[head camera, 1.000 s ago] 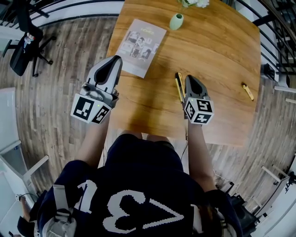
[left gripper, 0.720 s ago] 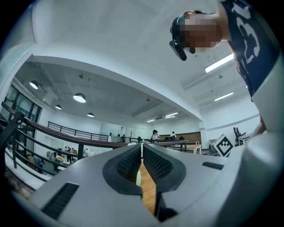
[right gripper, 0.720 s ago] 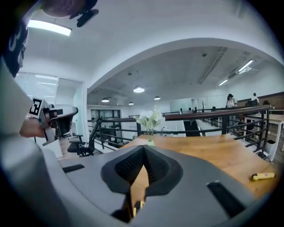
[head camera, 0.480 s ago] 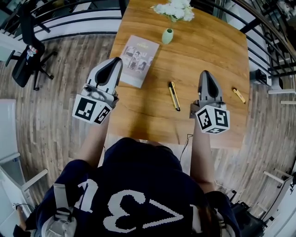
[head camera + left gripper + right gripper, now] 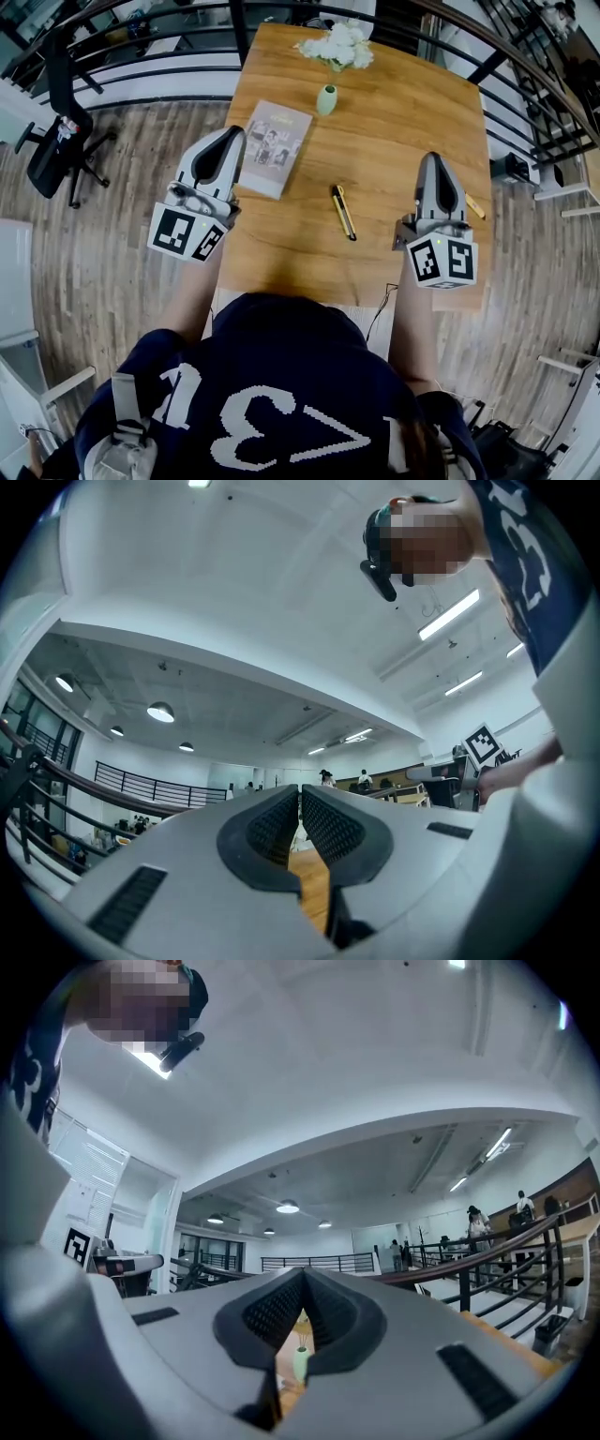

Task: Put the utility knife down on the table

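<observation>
The utility knife (image 5: 343, 212) lies flat on the wooden table (image 5: 403, 103), free of both tools, so the task looks done. Its long axis runs roughly away from the person, slightly slanted. It sits between the two, left of the right gripper (image 5: 434, 164), which is nearer. That gripper's jaws are closed and empty. The left gripper (image 5: 229, 139), also closed on nothing, hangs farther off.

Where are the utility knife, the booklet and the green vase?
utility knife (image 5: 343, 212), head view, middle of its yellow-and-black body.
booklet (image 5: 275, 148), head view, centre of its cover.
green vase (image 5: 325, 100), head view, its body.
</observation>
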The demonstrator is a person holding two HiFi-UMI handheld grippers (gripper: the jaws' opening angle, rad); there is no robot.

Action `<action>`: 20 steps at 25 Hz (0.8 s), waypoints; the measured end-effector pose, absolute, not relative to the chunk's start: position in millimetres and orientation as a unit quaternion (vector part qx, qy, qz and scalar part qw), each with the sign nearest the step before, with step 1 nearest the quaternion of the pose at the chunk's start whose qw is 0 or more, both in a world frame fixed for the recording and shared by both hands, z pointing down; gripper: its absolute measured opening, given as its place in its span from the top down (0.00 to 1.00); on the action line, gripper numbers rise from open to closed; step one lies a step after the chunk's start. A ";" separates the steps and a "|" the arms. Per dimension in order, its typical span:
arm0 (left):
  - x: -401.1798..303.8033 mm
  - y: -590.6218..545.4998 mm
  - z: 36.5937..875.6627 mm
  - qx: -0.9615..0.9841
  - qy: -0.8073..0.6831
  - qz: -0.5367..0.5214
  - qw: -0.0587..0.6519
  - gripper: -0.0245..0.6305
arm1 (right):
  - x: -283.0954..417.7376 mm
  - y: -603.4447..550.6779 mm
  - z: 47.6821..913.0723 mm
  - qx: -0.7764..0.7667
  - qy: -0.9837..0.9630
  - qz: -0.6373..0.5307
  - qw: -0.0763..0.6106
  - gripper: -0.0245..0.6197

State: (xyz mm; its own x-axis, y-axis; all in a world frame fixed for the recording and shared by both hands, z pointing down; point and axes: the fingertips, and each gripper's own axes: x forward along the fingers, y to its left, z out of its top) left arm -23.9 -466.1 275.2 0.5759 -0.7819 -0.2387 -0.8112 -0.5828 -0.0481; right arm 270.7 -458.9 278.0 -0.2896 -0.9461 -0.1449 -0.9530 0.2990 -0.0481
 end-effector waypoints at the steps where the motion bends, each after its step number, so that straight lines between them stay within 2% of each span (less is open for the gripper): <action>1: -23.6 -465.7 272.2 -0.883 0.451 0.100 0.079 0.93 | 271.5 -457.2 274.0 -0.592 0.802 0.028 0.076 0.93; 20: -22.4 -465.7 265.5 -0.882 0.450 0.108 0.087 0.93 | 263.6 -448.8 245.4 -0.583 0.805 0.047 0.102 0.93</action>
State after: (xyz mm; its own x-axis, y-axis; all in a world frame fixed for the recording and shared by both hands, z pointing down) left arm -22.4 -465.7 265.5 0.5717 -0.7750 -0.2694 -0.8128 -0.5798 -0.0568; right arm 263.6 -448.8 245.4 -0.2995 -0.9285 -0.2197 -0.9479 0.3158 -0.0426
